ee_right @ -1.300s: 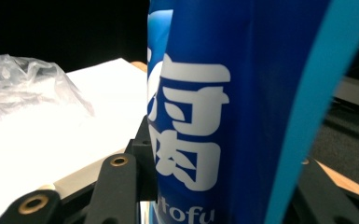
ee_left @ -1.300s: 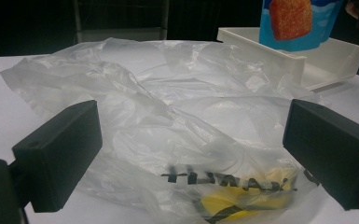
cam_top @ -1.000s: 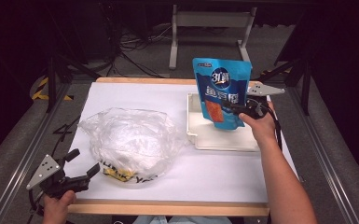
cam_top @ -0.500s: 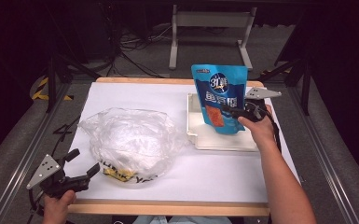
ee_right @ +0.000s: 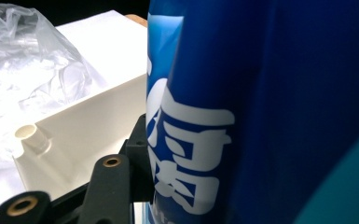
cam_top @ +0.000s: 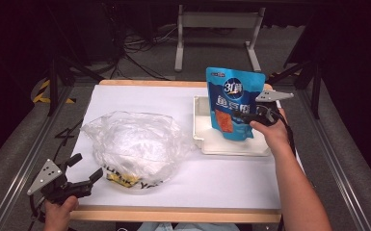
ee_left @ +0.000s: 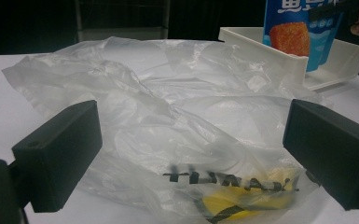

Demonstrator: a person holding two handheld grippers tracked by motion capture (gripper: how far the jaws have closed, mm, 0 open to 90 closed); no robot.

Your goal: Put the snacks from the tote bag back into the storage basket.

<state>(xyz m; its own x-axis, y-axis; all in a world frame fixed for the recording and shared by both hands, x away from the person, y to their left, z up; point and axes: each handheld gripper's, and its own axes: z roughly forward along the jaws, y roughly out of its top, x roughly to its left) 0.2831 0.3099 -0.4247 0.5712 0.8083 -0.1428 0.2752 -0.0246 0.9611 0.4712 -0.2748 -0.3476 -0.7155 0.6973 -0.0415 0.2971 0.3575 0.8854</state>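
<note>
A blue snack pouch [cam_top: 232,101] stands upright in the white tray [cam_top: 231,148] at the back right of the table. My right gripper [cam_top: 245,118] grips the pouch's right edge low down. Its jaws have just been opening a little, with the pouch still between them. Close up, the pouch [ee_right: 261,93] rests against the black jaw, with the tray wall [ee_right: 88,126] behind. My left gripper [cam_top: 87,166] is open near the front left edge. It points at a crumpled clear plastic bag [cam_top: 135,144] with something yellow inside, and nothing is between its jaws.
White paper [cam_top: 139,96] covers the tabletop. The bag [ee_left: 168,102] lies just ahead of my left gripper [ee_left: 191,140], and the tray corner [ee_left: 279,51] shows beyond it. A metal stand [cam_top: 217,29] and cables sit on the dark floor behind the table.
The pouch has sunk slightly into the tray and turned to face the camera more. The right hand shifted a little with it. The left gripper has stayed put.
</note>
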